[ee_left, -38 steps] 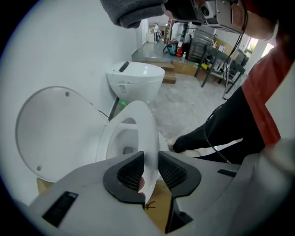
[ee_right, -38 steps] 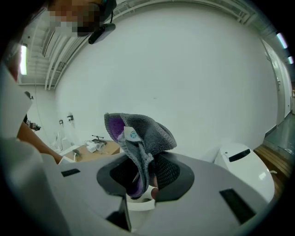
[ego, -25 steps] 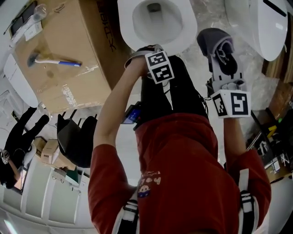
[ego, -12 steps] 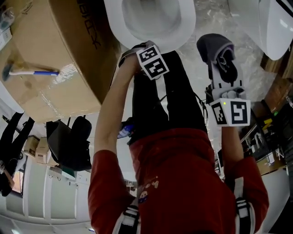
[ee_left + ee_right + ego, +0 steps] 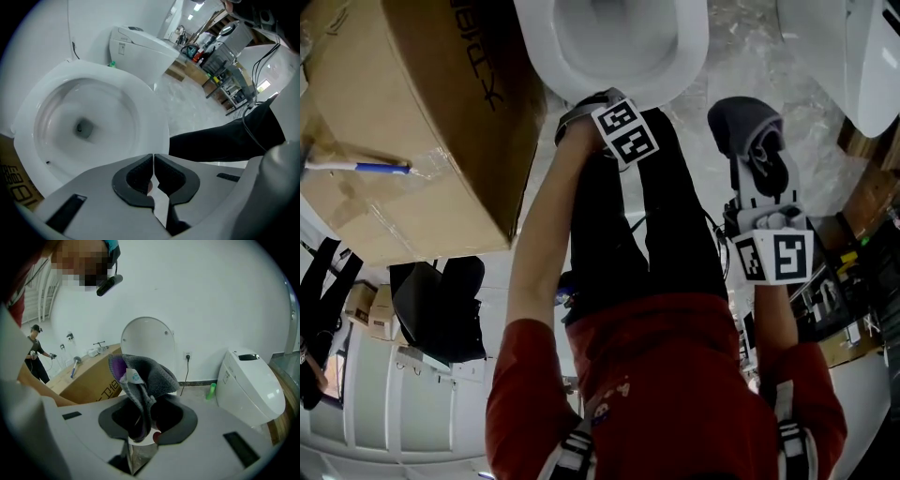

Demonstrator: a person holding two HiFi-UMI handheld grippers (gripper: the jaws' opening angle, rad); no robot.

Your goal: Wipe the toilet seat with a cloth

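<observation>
Beside the toilet [image 5: 680, 75], bowl cut off, cloth [image 5: 741, 122] in right gripper [image 5: 140, 425], pads hidden

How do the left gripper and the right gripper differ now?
The left gripper has just been closing and holds nothing, while the right gripper clamps a grey cloth. The left gripper is at the front rim of the toilet bowl; the right gripper is beside it, over the floor. Both are close to that bowl.

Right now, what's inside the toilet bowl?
Bare white toilet bowl wall and dark drain opening. The left hand-held gripper, jaws just closed together on nothing, covers the near side.
</observation>
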